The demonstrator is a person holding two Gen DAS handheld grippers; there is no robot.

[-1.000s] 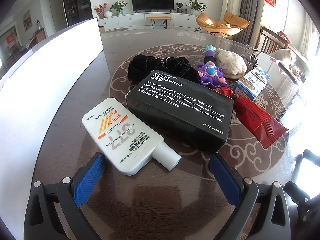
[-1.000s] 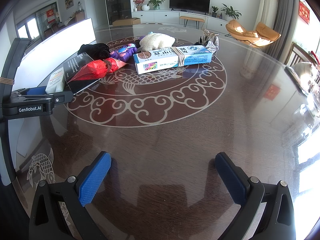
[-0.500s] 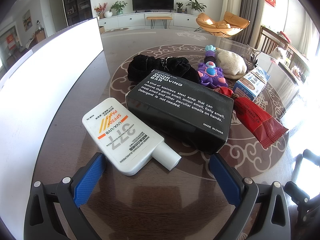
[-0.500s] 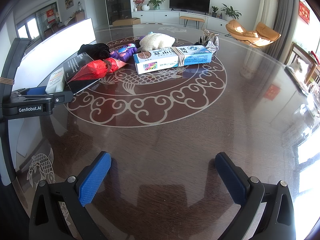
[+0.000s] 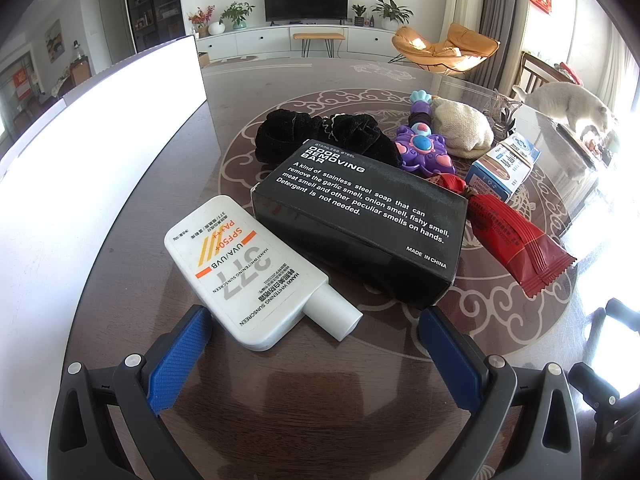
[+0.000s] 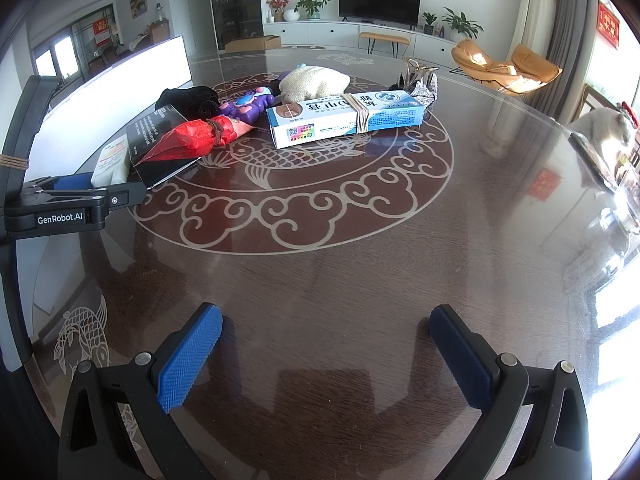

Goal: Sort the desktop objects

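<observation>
Two sets of jaws stand wide and empty: our left gripper [image 5: 312,344] sits just short of the sunscreen bottle [image 5: 244,268], our right gripper [image 6: 326,344] over bare counter [image 6: 340,280]. The bottle lies flat, touching the black box [image 5: 360,216], with the red packet [image 5: 516,240] beyond. We should ease forward, straddle the bottle's body, not its cap, and close squarely.

Black box [image 5: 360,220] hides part of the red packet [image 5: 516,236]; sunscreen tube [image 6: 110,158] mostly hidden behind it.
</observation>
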